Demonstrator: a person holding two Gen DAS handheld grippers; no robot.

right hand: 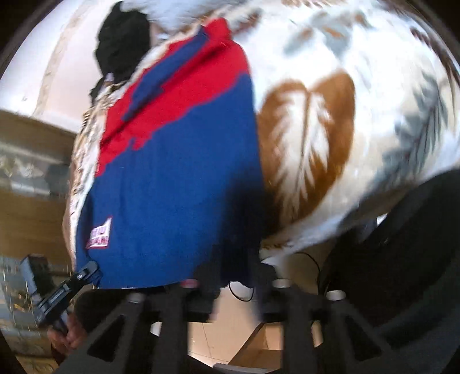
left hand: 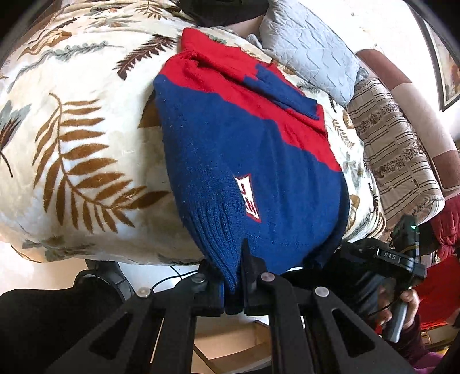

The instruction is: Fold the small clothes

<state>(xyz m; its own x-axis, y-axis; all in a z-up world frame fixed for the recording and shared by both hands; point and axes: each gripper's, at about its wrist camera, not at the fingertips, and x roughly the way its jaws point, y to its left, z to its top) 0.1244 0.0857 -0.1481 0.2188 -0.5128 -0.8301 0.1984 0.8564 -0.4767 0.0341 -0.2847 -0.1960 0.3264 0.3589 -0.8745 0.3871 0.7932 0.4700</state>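
Note:
A small blue and red knit sweater [left hand: 244,161] with a white and red label [left hand: 248,198] lies folded on a leaf-print blanket [left hand: 86,143], its ribbed hem hanging over the near edge. My left gripper [left hand: 233,276] is shut on that ribbed hem. In the blurred right wrist view the sweater [right hand: 178,178] fills the middle. My right gripper [right hand: 237,284] sits at its near corner with the jaws apart; a dark fold of the hem hangs at the gap, and the pads do not press on it. The left gripper's body [right hand: 72,282] shows at the sweater's other corner.
A grey quilted pillow [left hand: 310,49] and a striped pillow [left hand: 396,161] lie beyond the sweater to the right. A black item [left hand: 224,11] sits at the far end. A person's hand [left hand: 402,305] holds the right gripper's handle. Light floor [left hand: 230,345] shows below the bed edge.

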